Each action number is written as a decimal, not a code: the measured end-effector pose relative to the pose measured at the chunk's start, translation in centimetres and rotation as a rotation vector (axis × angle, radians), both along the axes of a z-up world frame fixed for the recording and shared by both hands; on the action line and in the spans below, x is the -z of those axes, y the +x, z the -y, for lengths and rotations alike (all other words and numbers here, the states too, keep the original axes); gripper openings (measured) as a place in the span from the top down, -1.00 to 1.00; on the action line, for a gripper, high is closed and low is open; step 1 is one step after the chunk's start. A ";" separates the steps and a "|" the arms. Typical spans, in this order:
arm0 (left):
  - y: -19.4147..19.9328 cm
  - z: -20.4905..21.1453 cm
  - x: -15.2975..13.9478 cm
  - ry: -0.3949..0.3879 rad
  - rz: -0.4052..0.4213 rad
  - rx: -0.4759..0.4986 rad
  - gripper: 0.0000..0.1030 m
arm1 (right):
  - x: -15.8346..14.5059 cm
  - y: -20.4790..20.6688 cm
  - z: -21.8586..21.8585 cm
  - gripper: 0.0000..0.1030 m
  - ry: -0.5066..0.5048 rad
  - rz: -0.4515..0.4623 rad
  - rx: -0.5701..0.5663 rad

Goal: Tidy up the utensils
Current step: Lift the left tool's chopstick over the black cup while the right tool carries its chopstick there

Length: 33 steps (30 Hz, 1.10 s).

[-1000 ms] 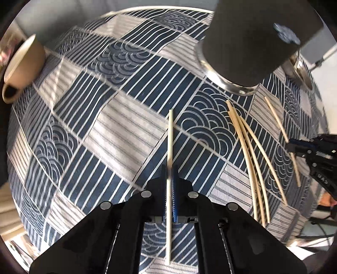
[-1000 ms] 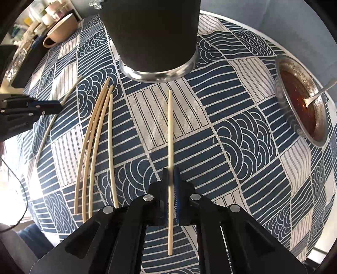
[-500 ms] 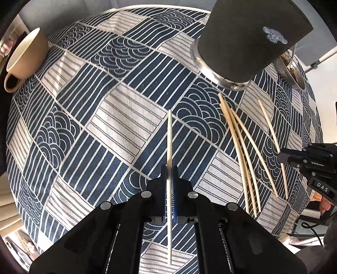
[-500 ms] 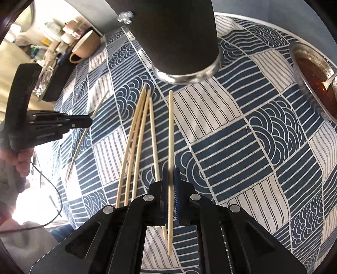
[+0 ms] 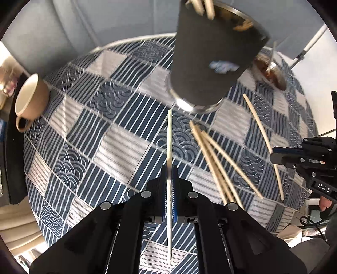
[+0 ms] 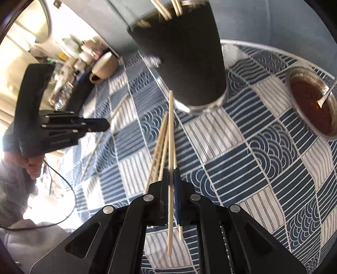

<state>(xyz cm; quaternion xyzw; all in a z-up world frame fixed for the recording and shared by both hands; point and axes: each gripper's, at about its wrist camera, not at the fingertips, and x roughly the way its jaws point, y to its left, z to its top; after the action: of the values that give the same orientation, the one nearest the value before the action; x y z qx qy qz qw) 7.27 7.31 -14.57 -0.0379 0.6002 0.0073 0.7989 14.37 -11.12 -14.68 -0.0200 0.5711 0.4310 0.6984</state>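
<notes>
Both grippers had tilted upward, bringing the black cup's [image 5: 214, 52] rim into upper frame. Left gripper [image 5: 169, 181] and right gripper [image 6: 171, 181] each pinched one chopstick [image 5: 169, 147] lengthwise, aimed cupward for insertion.

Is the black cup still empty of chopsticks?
No: in the right wrist view several chopstick ends stick up out of the black cup.

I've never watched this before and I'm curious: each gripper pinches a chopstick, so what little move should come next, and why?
Probably lift the right gripper so its chopstick tips over the black cup rim. The tip sits low against the wall, and chopsticks already stand inside.
</notes>
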 end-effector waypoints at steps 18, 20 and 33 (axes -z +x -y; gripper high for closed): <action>4.2 0.2 -9.6 0.037 0.200 0.038 0.90 | -8.8 3.5 1.1 0.90 0.177 0.149 0.017; 4.8 0.1 -10.2 0.050 0.212 0.035 0.90 | -9.0 3.9 0.7 0.90 0.177 0.168 0.008; 10.4 -0.5 -14.0 -0.013 0.285 0.010 0.90 | -12.6 8.6 -2.1 0.90 0.258 0.301 0.008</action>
<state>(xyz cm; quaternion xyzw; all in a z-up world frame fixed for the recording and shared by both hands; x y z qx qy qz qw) 17.69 7.82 -0.62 -0.0407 0.4810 -0.0062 0.8758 22.93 -9.03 -2.05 0.0079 0.4001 0.4900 0.7745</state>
